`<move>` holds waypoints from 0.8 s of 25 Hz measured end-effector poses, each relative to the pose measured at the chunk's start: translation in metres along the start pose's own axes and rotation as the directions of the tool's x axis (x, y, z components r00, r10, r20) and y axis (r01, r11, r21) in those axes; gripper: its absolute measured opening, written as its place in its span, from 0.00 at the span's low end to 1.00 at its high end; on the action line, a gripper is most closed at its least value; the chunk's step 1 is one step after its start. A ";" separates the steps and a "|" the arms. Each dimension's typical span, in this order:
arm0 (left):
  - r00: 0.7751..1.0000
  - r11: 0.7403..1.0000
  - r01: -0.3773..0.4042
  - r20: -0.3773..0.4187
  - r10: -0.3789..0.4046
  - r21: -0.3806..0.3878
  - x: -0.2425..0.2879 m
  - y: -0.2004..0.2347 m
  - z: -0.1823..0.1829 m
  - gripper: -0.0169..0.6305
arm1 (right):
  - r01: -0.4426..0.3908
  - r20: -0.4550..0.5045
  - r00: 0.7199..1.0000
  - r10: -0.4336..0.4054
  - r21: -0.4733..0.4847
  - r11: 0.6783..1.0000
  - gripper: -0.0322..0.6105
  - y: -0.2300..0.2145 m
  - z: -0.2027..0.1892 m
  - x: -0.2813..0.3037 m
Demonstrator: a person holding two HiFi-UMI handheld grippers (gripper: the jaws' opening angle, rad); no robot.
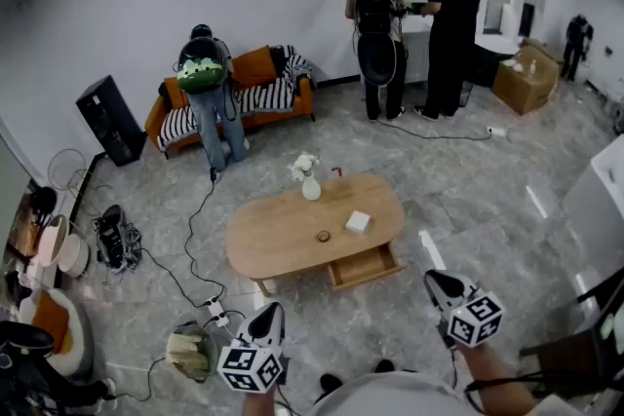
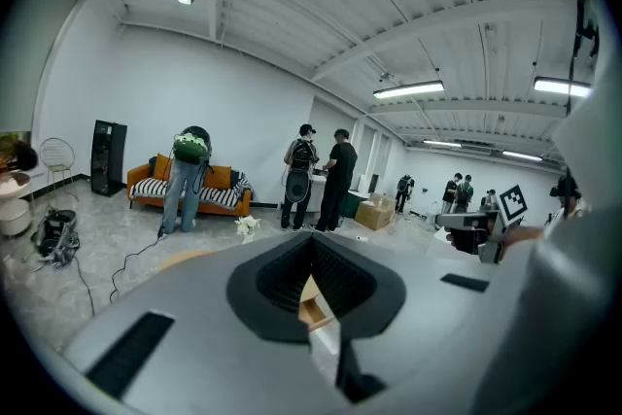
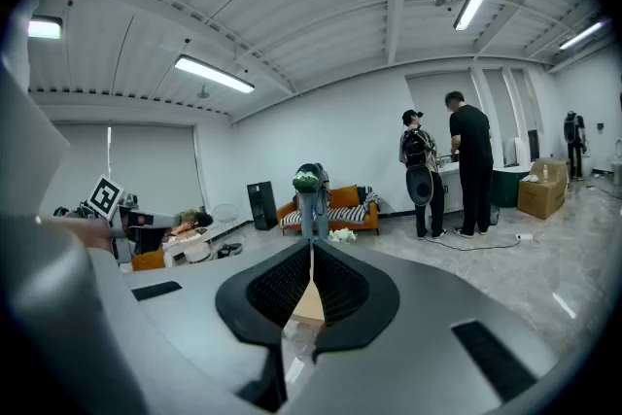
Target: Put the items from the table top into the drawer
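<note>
**A:** Where do the items lie from the two tools?

**B:** In the head view, both tools sit at the bottom of the frame. The left gripper (image 1: 274,309) is at lower centre-left and the right gripper (image 1: 434,279) at lower right. The oval table (image 1: 263,244) lies above them at mid-frame, well apart from both, so nothing is within reach yet.

**A:** Are the tools carrying anything?

**B:** No. In each gripper view the jaws are clenched tip to tip with nothing between them, so both are empty.

**A:** What is on the tabletop?

**B:** A white box (image 1: 358,221) sits toward the right end and a small round piece (image 1: 323,236) is just left of it. A vase (image 1: 310,187) of white flowers stands nearer the table's upper edge.

**A:** And the drawer?

**B:** The drawer (image 1: 363,266) is pulled open from the table's lower edge, below the box, and it faces the bottom of the frame. The table's long axis runs left to right, rising slightly toward the right.

**A:** Which hand is nearer?

**B:** I judge the right one. The box and the drawer both lie up and to the left of the right gripper, and closer to it than to the left gripper. It would have to open its jaws before it can take anything.
</note>
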State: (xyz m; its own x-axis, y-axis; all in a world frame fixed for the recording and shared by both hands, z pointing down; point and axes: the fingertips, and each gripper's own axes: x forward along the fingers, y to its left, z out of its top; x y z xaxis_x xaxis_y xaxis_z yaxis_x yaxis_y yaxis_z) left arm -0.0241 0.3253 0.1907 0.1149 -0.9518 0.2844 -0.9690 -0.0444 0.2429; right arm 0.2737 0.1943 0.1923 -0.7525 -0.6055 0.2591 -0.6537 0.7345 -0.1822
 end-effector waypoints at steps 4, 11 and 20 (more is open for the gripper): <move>1.000 1.000 0.005 -0.002 -0.005 -0.003 0.003 -0.001 -0.001 0.03 | 0.007 -0.003 1.000 -0.007 -0.003 1.000 0.11 -0.003 -0.001 0.001; 1.000 1.000 0.012 -0.006 -0.012 -0.006 -0.002 0.002 -0.001 0.03 | 0.011 -0.006 1.000 -0.011 -0.006 1.000 0.11 0.004 0.001 -0.001; 1.000 1.000 0.022 -0.022 -0.023 -0.012 -0.007 0.008 -0.010 0.03 | -0.001 -0.026 1.000 0.002 0.008 1.000 0.11 0.017 -0.007 -0.002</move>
State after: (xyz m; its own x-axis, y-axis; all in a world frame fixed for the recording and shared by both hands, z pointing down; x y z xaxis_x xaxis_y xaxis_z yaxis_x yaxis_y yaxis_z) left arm -0.0308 0.3348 0.2003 0.1415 -0.9437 0.2991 -0.9636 -0.0621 0.2599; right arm 0.2645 0.2106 0.1949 -0.7513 -0.5961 0.2833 -0.6533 0.7328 -0.1903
